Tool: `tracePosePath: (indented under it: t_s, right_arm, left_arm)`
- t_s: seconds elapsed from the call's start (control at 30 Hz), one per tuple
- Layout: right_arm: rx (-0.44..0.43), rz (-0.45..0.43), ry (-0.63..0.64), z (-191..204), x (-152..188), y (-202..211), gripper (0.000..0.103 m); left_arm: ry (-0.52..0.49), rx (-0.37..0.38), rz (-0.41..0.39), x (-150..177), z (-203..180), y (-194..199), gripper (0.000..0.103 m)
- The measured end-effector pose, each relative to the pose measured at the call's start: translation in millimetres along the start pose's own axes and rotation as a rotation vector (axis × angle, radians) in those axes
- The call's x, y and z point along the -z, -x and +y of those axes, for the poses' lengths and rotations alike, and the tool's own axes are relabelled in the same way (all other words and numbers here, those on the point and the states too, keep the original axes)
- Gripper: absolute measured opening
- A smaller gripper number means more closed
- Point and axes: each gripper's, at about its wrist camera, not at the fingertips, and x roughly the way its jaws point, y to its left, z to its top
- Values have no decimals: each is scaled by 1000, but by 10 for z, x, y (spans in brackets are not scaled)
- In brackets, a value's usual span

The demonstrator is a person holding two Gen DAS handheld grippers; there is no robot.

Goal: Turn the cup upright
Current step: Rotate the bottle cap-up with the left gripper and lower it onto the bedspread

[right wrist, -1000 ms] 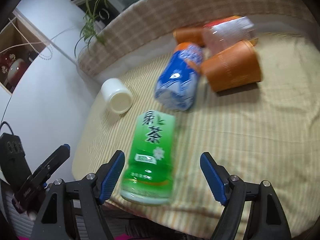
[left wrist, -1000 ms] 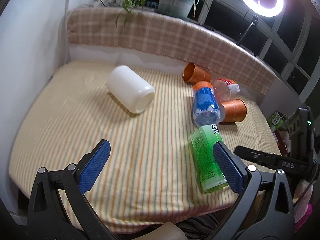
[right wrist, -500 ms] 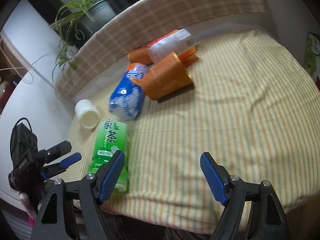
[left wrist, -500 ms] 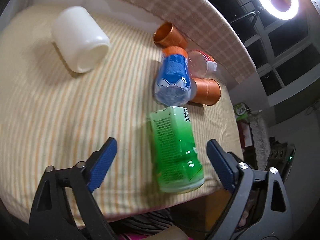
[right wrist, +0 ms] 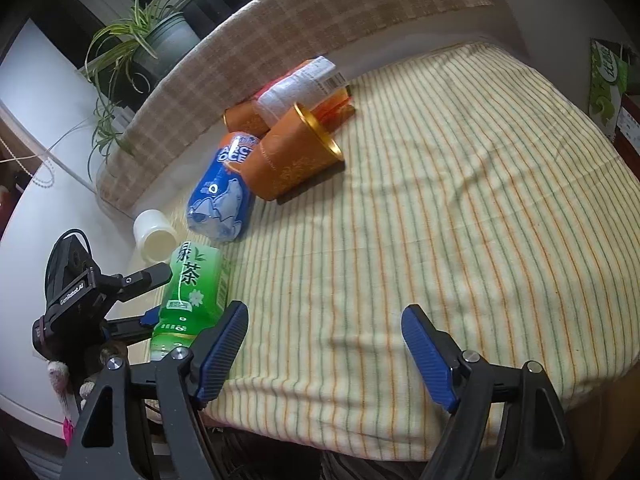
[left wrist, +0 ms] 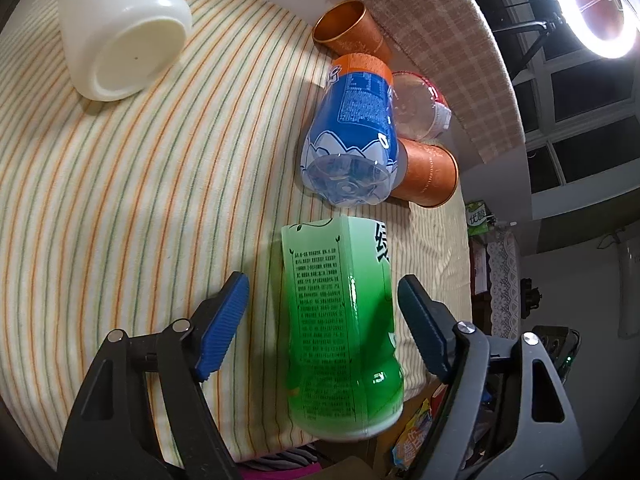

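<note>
A green cup cut from a tea bottle [left wrist: 340, 320] lies on its side at the front edge of the striped cloth [left wrist: 140, 200]. My left gripper [left wrist: 322, 284] is open, with one blue pad on each side of the cup and a gap on both sides. In the right wrist view the green cup [right wrist: 192, 284] sits at the left with a left-gripper finger [right wrist: 150, 275] beside it. My right gripper [right wrist: 324, 312] is open over bare cloth to the cup's right, with nothing between its fingers.
Lying on their sides behind it are a blue bottle cup [left wrist: 352, 132], two orange cups [left wrist: 428, 176] [left wrist: 348, 32], a clear red-labelled one [left wrist: 416, 108] and a white cup [left wrist: 120, 32]. A checked cushion [right wrist: 320, 12] backs the table. The cloth's edge drops off just past the green cup.
My left gripper has moved in closer, so its fingers now straddle the green cup. The right gripper's view has shifted a little closer to the table; both stay open.
</note>
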Motion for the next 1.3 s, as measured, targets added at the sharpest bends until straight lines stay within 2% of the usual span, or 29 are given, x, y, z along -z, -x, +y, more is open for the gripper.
tracePosePath:
  t_s: [0.13,0.37,0.63,0.97,1.3]
  right_arm:
    - [3,2,-11,-43,15,-5,82]
    - [14,3,-24,-93,25,-5,82]
    - [19,8,-38,-130,29,-19,82]
    - [14,6,-44,-114,39,-20,82]
    - [11,1,-41,-68,47,-14,82]
  left_arm:
    - [5,5,14,-14,16,-71,76]
    - [-22,26,27,-19,-75,-119,63]
    - [-43,7,7,-12,-130,-96,62]
    - [-158,-50,-80,111,-337,91,62]
    - [-298,-131,-207,231,-592,307,61]
